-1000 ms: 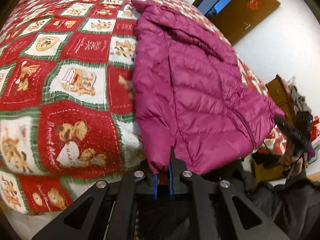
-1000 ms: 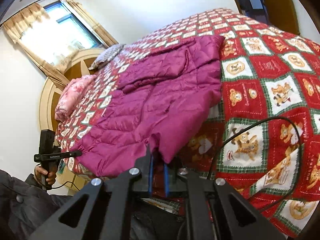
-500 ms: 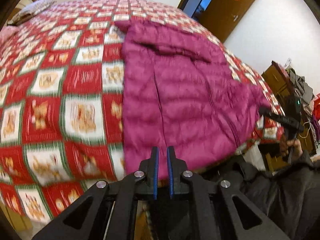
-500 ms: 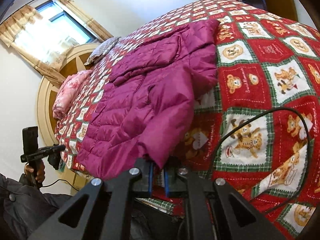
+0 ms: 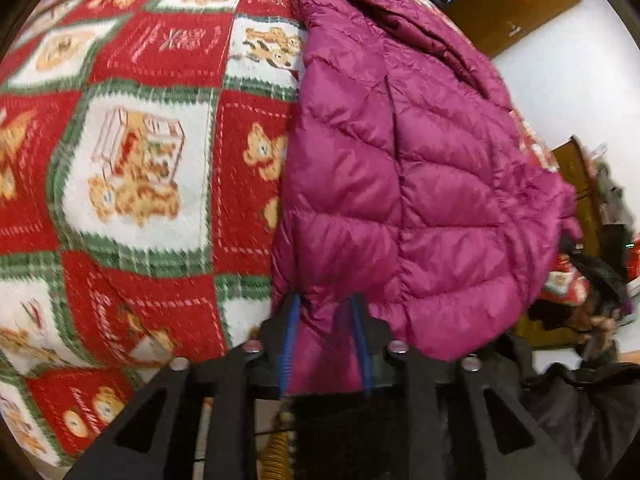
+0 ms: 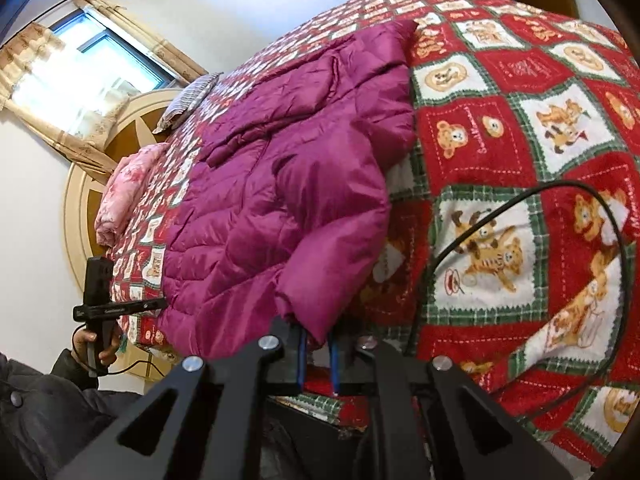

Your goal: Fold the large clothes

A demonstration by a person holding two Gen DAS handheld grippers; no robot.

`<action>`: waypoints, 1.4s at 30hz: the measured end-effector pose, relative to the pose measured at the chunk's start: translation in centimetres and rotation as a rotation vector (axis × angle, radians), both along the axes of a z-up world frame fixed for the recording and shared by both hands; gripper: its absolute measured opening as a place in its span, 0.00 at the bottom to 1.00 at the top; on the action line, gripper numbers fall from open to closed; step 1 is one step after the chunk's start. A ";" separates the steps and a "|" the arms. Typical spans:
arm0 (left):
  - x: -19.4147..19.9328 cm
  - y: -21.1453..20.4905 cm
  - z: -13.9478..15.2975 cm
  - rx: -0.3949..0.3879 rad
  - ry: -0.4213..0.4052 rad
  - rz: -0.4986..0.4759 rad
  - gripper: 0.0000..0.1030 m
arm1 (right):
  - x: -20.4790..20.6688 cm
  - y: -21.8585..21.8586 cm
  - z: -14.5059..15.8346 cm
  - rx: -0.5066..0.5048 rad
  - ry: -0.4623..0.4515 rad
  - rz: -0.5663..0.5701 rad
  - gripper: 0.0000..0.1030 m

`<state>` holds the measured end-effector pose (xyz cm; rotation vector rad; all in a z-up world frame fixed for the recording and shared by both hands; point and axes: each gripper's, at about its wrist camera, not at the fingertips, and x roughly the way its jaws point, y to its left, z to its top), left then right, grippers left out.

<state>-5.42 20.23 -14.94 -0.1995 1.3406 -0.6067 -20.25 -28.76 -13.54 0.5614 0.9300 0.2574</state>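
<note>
A magenta quilted down jacket (image 5: pixel 420 160) lies spread on the bed, its hem hanging over the near edge. My left gripper (image 5: pixel 324 302) is at the hem's left corner. Its jaws are opening, with the hem fabric loose between the blue pads. In the right wrist view the same jacket (image 6: pixel 280 160) runs back toward the pillows. My right gripper (image 6: pixel 317 336) pinches the hem's other corner, and its jaws are starting to open. Each view shows the other gripper in a hand: the right (image 5: pixel 600 276) and the left (image 6: pixel 100 304).
The bed carries a red, white and green teddy-bear quilt (image 6: pixel 520 120). A black cable (image 6: pixel 520 196) loops over the quilt right of the jacket. A pink pillow (image 6: pixel 120 196) and a striped pillow (image 6: pixel 192 96) lie by the round headboard. A brown door (image 5: pixel 500 4) stands beyond the bed.
My left gripper let go of the hem corner, swung away, then came back low and close with its jaws apart around the hem. My right gripper sank a little, still holding its corner.
</note>
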 end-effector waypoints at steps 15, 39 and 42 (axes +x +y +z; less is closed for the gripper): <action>-1.2 -1.8 0.3 0.128 -0.115 -0.001 0.76 | 0.6 0.1 -3.1 0.034 0.140 0.000 0.72; -2.7 -2.0 5.5 -0.394 -0.149 0.011 0.03 | -2.8 0.9 1.6 0.139 -0.156 0.060 0.10; -3.5 -1.4 7.3 -0.432 -0.197 -0.021 0.03 | -4.2 0.9 2.9 0.140 -0.212 0.081 0.10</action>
